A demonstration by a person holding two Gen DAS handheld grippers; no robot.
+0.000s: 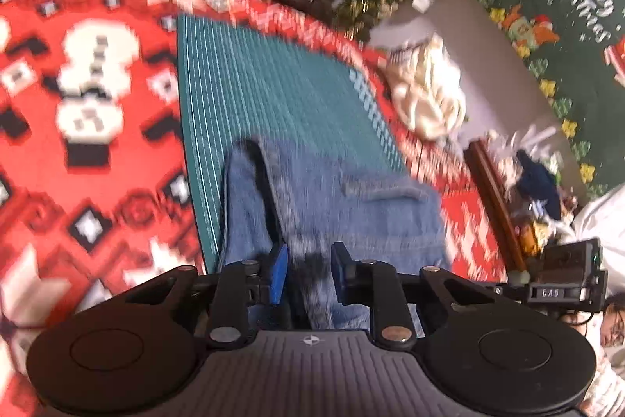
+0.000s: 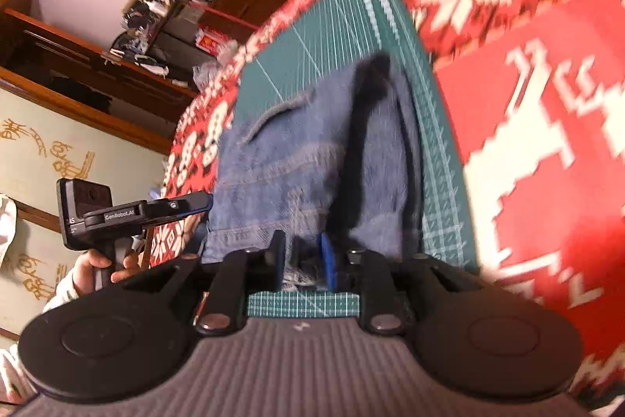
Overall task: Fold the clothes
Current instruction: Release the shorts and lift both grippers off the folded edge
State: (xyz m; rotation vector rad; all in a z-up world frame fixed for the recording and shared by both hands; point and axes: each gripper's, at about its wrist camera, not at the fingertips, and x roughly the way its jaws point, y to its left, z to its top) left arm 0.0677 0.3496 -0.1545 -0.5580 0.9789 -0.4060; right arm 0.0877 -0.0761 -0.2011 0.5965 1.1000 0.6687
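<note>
Folded jeans [image 1: 343,206] on green cutting mat [image 1: 273,73], left gripper [image 1: 308,272] and right gripper [image 2: 302,260] both part-open straddling denim edge, pinch unclear.

Faded denim jeans [image 1: 332,198] — coarse, matt — lie on a smooth gridded mat [image 1: 250,65] over knit-patterned cloth [image 1: 78,182].

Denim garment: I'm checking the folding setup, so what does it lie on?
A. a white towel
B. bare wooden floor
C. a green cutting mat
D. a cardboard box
C: the denim garment lies on the green gridded cutting mat, itself on the red Christmas-pattern cloth.
</note>
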